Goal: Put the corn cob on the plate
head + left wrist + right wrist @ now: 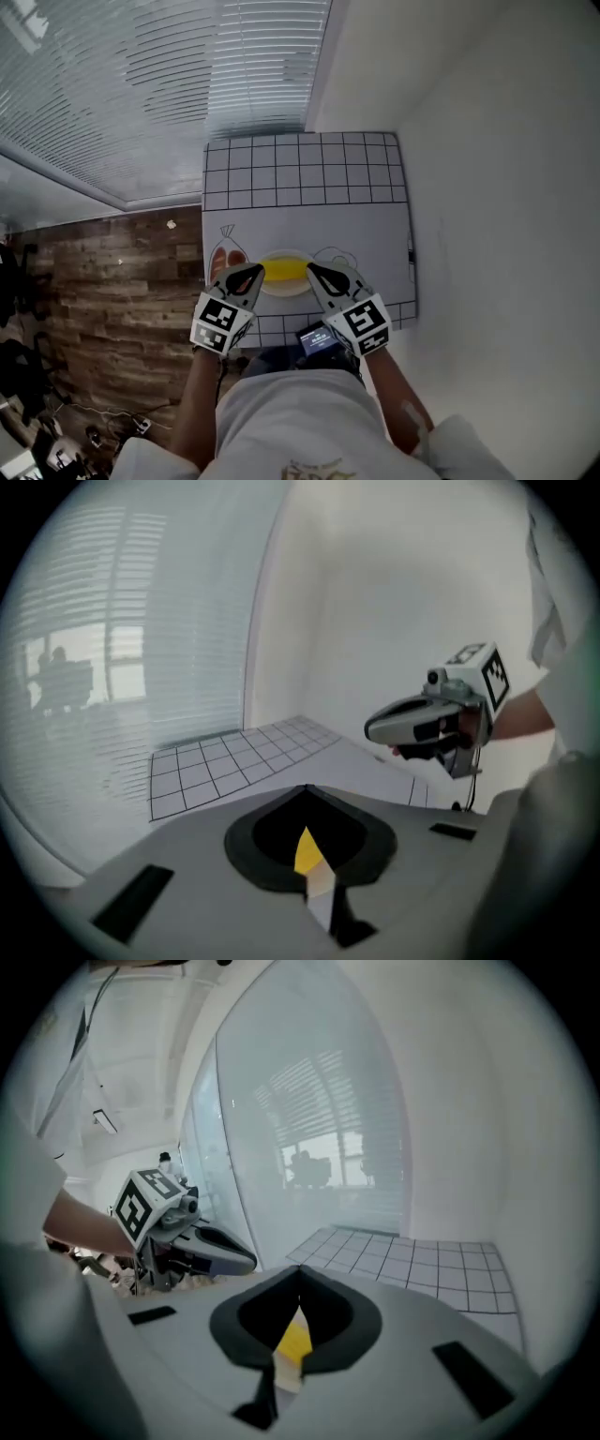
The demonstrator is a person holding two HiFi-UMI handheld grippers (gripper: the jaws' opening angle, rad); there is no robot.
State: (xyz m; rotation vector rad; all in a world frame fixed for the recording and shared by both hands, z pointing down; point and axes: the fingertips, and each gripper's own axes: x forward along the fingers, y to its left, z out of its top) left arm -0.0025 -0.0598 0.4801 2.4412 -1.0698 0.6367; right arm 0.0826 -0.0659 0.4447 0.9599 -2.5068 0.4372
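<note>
White short-sleeved T-shirt (305, 412), faint gold print (309, 466) low on the front. Both the left gripper (253, 272) and right gripper (317, 273) have light-grey moulded shells, black-lined jaws tapering to a point and black rectangular slots on the body, and each carries a white cube (222, 322) with black square markers at the back. The right one also has a small round knob (434, 678) by its cube and a thin dark cable (457, 797) under it.

No word or number is reading clearly anywhere. Black-and-white square code patterns are showing on the left marker cube (222, 323) and the right marker cube (364, 325), either side of a small screen (317, 338). Its glowing lines are coming out too small to read.
</note>
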